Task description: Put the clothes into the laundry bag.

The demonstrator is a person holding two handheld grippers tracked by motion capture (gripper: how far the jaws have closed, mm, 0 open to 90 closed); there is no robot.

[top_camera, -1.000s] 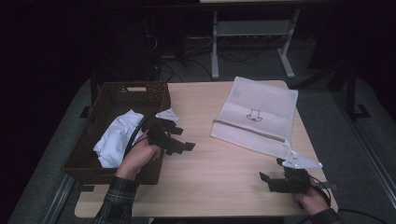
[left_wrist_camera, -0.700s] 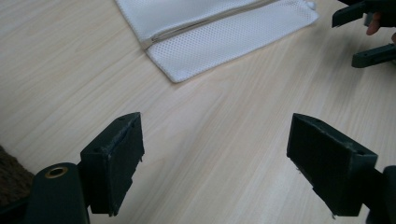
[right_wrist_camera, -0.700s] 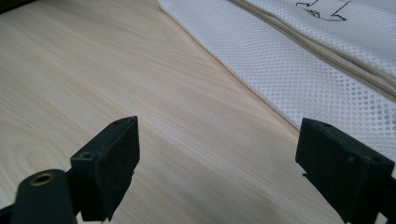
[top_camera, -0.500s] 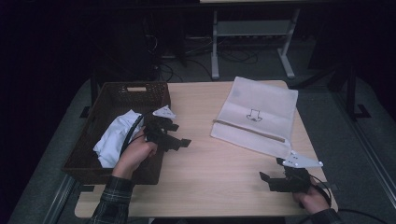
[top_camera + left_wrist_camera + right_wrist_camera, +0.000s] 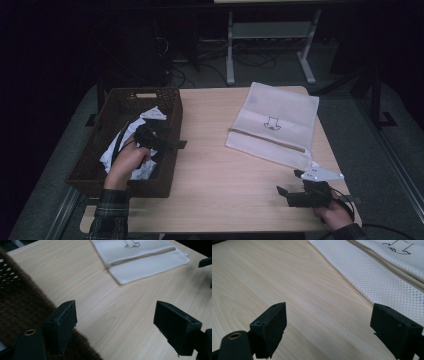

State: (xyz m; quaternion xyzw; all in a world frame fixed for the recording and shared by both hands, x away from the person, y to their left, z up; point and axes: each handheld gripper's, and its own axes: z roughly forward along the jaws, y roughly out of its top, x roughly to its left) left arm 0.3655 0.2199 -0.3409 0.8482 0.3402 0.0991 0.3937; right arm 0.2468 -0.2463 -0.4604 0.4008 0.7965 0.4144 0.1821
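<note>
A white mesh zip bag [image 5: 274, 122] with a small black drawing lies flat on the right half of the wooden table [image 5: 210, 170]. A brown wicker basket [image 5: 125, 100] at the table's left holds crumpled white cloth [image 5: 117, 155]. My left gripper [image 5: 176, 141] hovers over the basket's right rim, open and empty. In the left gripper view its jaws [image 5: 125, 325] stand wide above the basket edge [image 5: 15, 297] and bare wood, with the bag [image 5: 140, 255] farther off. My right gripper [image 5: 287, 182] rests near the front right edge, open and empty [image 5: 329, 327], just short of the bag [image 5: 387, 275].
Bare wood stretches between the basket and the bag. Dark floor surrounds the table, and a metal stand [image 5: 270, 35] with cables is behind it. The table's front edge lies close under both hands.
My left gripper has moved left and slightly up, from the table beside the basket to above the basket's right rim. The right gripper has stayed put.
</note>
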